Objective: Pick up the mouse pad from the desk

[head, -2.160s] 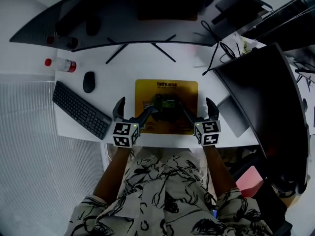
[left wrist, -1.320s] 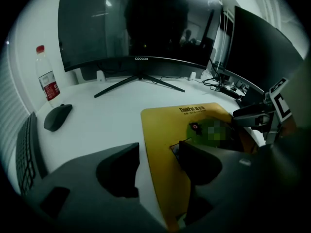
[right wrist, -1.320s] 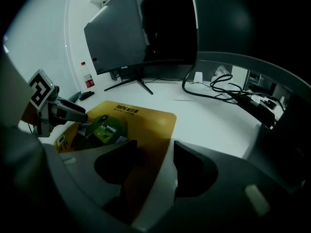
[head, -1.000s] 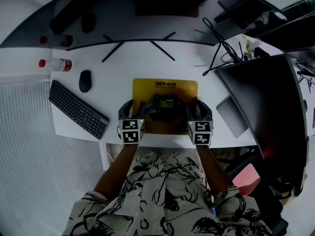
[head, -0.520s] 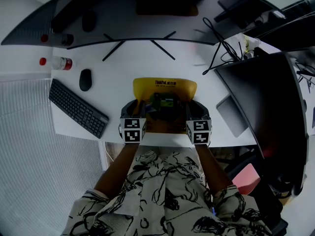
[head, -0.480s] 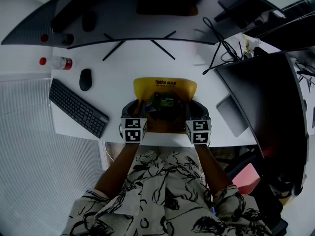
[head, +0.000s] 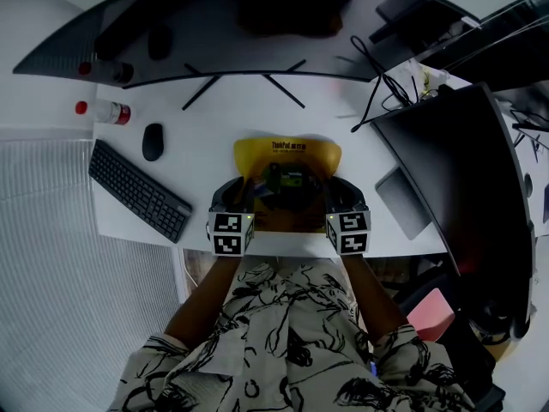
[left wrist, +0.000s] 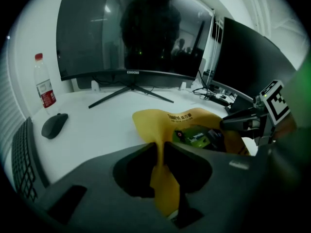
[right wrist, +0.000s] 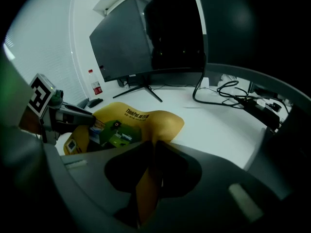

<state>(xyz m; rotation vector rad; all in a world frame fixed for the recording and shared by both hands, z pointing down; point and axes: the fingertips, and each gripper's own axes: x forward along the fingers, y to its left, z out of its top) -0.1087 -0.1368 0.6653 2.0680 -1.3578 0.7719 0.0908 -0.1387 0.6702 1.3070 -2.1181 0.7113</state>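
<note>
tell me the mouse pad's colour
The mouse pad is yellow; best in the left gripper view.

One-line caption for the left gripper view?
Left tool, jaws closing on an edge of the yellow mouse pad as it bows up off the white desk.

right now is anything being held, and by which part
The yellow mouse pad: left gripper, jaws closing, pinches its left edge; right gripper, jaws closing, its right edge.

White desk (head: 206, 136): keyboard (head: 140, 190) at left, mouse (head: 153, 142), upright bottle (head: 105, 111), monitor stand (head: 244, 82), cables (head: 382, 93) at right.
</note>
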